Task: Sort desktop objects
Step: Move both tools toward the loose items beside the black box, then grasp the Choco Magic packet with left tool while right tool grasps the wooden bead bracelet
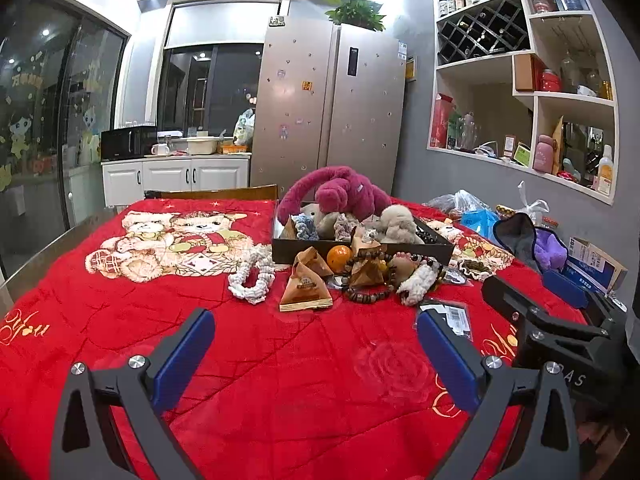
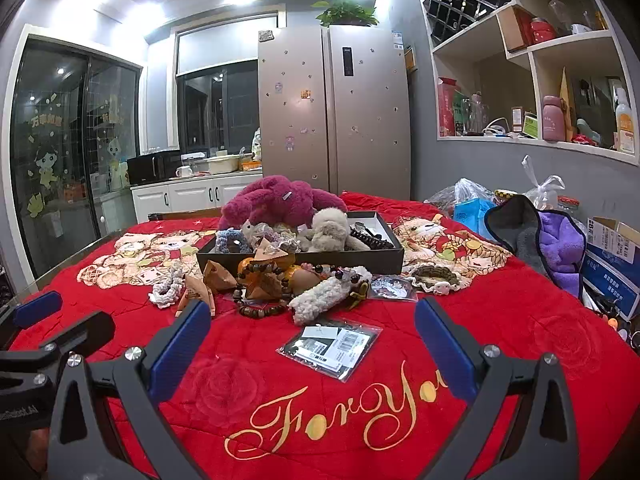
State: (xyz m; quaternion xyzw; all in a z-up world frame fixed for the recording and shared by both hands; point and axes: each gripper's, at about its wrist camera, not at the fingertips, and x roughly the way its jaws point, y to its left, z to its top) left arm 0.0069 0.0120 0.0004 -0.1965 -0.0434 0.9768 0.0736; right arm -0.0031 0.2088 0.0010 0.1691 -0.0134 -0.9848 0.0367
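Both grippers — left gripper (image 1: 314, 334), right gripper (image 2: 312, 324) — tilt slightly downward, jaws wide.

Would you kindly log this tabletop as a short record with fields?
surface: red blanket
box: dark tray holding plush toys, magenta plush on top
loose pile: triangular paper packets, orange, bead bracelet, white knitted piece
nearest item: clear barcoded packet
left hand-held gripper: open, empty
right hand-held gripper: open, empty

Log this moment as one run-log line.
stage: before first pick | left gripper: open, empty | right gripper: open, empty | clutter: loose before dark box | nearest: flat plastic packet
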